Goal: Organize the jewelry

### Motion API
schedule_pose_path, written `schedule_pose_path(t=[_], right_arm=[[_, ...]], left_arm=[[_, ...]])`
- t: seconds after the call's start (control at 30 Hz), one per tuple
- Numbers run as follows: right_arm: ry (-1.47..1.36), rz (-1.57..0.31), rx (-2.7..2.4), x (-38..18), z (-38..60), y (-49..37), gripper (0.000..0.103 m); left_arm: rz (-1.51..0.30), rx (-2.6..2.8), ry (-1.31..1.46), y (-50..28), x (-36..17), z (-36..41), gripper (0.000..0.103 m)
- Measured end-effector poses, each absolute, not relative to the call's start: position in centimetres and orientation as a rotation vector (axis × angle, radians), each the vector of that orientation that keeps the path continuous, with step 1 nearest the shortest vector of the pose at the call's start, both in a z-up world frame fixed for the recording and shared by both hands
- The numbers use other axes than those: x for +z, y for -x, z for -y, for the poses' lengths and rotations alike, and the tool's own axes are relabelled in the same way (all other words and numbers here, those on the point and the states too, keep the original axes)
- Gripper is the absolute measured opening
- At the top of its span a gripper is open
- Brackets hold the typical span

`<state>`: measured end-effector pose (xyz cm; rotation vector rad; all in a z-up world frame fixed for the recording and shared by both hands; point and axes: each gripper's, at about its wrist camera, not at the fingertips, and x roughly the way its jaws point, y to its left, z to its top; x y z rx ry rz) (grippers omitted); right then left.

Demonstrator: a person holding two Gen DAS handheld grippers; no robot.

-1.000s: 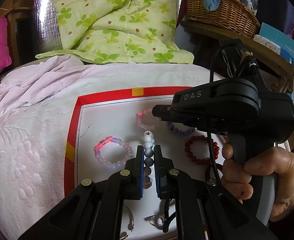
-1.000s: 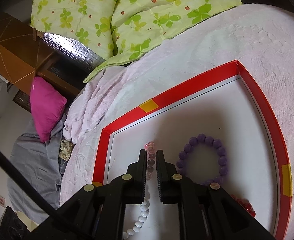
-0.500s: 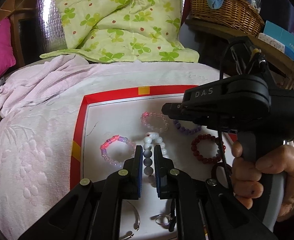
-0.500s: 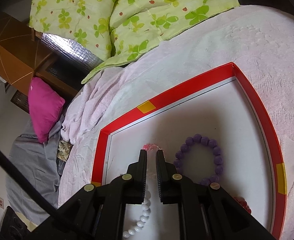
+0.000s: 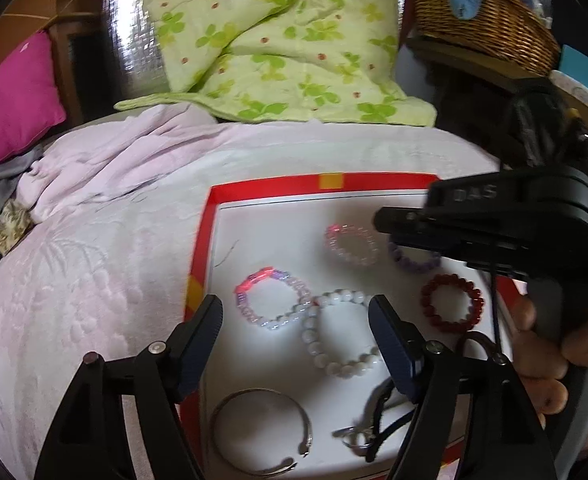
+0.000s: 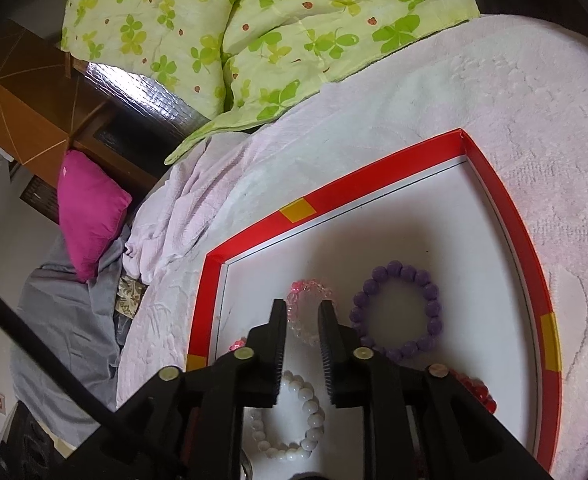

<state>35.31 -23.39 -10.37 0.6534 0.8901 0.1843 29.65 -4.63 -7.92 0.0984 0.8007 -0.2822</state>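
A red-rimmed white tray (image 5: 207, 236) lies on the pink bedspread and holds the jewelry. My left gripper (image 5: 294, 322) is open above the white bead bracelet (image 5: 334, 330), which lies flat beside a pink-and-clear bracelet (image 5: 271, 300). My right gripper (image 6: 302, 318) is slightly open, its jaws either side of the pale pink crystal bracelet (image 6: 308, 312), not clamped on it. A purple bracelet (image 6: 398, 312) and a dark red bracelet (image 5: 452, 304) lie to the right. A silver bangle (image 5: 261, 430) and a ring on black cord (image 5: 364, 434) lie at the tray's near edge.
A green clover quilt (image 5: 277, 40) is piled at the back of the bed. A magenta cushion (image 5: 9, 104) sits at the left. A wicker basket (image 5: 482, 12) stands on a shelf at the back right. The bedspread (image 5: 93, 280) surrounds the tray.
My left gripper has opened and let go of the white bead bracelet, which now lies flat on the tray. My right gripper has opened a little around the pale pink bracelet.
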Motion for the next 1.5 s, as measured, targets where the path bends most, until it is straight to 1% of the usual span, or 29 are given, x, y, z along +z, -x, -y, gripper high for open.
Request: schedule_pose_path(t=[0.4, 0.47, 0.57, 0.7, 0.73, 0.77, 0.83, 1.07, 1.27, 1.5], right_arm=[[-0.564, -0.902, 0.155, -9.4, 22.8, -33.5, 0.021], [-0.534, -0.903, 0.146, -9.1, 22.5, -33.0, 0.03], [-0.465, -0.894, 0.124, -8.3, 22.0, -32.1, 0.04], [-0.382, -0.865, 0.111, -6.8, 21.2, -30.6, 0.04], [-0.364, -0.856, 0.106, -6.4, 21.0, -30.1, 0.041], [-0.346, -0.847, 0.099, -6.0, 20.8, -29.7, 0.045], [-0.315, -0.827, 0.086, -5.2, 20.6, -28.6, 0.047], [-0.241, -0.783, 0.04, -3.2, 19.9, -25.4, 0.047], [-0.201, -0.747, 0.0, -2.3, 19.6, -20.9, 0.047], [-0.14, -0.706, -0.064, -2.0, 19.1, -12.8, 0.049]], left_arm=[[-0.772, -0.146, -0.081, -29.7, -6.5, 2.3, 0.079], [-0.758, -0.131, -0.083, -29.5, -6.1, 2.0, 0.08], [-0.735, -0.11, -0.089, -29.0, -5.4, 1.4, 0.081], [-0.711, -0.091, -0.103, -28.2, -4.7, 0.7, 0.084], [-0.703, -0.085, -0.111, -28.0, -4.5, 0.5, 0.085], [-0.696, -0.082, -0.119, -27.7, -4.3, 0.4, 0.085], [-0.687, -0.08, -0.128, -27.3, -4.1, 0.1, 0.086], [-0.671, -0.022, -0.145, -25.6, -3.1, -1.3, 0.087], [-0.655, 0.026, -0.149, -22.6, -1.8, -2.6, 0.087], [-0.591, 0.028, -0.135, -14.9, 1.3, -3.9, 0.087]])
